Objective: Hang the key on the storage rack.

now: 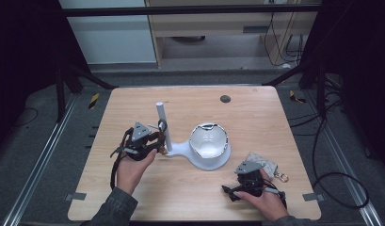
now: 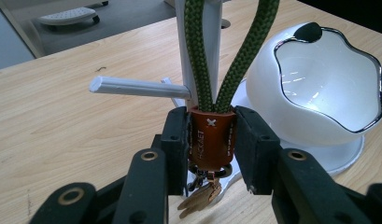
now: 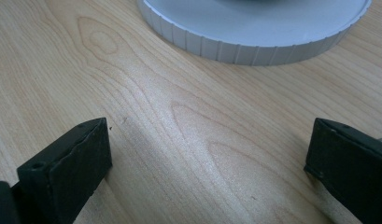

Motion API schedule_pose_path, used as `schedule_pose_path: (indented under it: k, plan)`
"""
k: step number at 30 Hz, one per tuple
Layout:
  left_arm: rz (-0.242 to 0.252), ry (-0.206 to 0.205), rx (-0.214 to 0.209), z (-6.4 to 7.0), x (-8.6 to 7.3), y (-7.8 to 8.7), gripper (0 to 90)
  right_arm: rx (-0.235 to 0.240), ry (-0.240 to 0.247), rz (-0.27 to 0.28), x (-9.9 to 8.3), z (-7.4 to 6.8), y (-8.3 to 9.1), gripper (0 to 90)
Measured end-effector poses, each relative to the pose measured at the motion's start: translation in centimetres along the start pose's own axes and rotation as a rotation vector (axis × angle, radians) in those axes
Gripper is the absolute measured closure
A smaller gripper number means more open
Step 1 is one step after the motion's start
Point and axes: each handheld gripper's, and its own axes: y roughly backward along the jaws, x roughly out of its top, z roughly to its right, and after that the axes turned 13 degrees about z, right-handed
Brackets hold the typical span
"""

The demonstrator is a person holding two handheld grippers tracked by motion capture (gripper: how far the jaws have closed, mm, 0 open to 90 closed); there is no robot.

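Two grippers are seen over one wooden counter (image 1: 190, 188). The left gripper (image 2: 211, 140) is held beside the one white upright post (image 1: 164, 125) of a white stand (image 1: 199, 160), and its jaws are closed on the brown leather collar of one key fob (image 2: 212, 137). From that collar a single loop of green cord (image 2: 240, 56) rises in two strands in front of the post, and small copper-coloured metal pieces hang below the jaws. One short white peg (image 2: 137, 87) is seen jutting sideways from the post, just beside the cord; whether the loop is round the post or the peg cannot be told.

One white bowl (image 1: 208, 141) with a wavy chrome rim sits on the stand's round base. One small pale pouch (image 1: 265, 165) with a metal ring lies near the counter's right edge, just behind the right gripper (image 1: 242, 186).

The right gripper is held low at the near right of the counter, its jaws spread wide with nothing but bare wood between them; the ribbed edge of the stand's base (image 3: 254, 49) lies ahead of it.

Open wood is left across the far half of the counter, along the left side and at the near middle. One dark round spot (image 1: 225, 99) is seen near the far edge.
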Motion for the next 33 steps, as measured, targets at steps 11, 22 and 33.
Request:
schedule_pose_path:
  k: [11, 22, 33]
  plan:
    - [-0.004, 0.009, -0.002, 0.0, 0.0, -0.2, 64.7, -0.002, 0.001, -0.001, 0.0, 0.0, 0.0, 0.2]
    - [-0.047, -0.015, -0.012, 0.4, -0.7, 1.1, 44.2, 0.004, 0.000, -0.005, 0.0, 0.1, 0.2, 2.5]
    - [-0.161, -0.017, -0.013, -1.2, -4.2, 1.9, 13.7, -0.059, 0.085, -0.012, 3.1, 0.8, 3.1, 7.2]
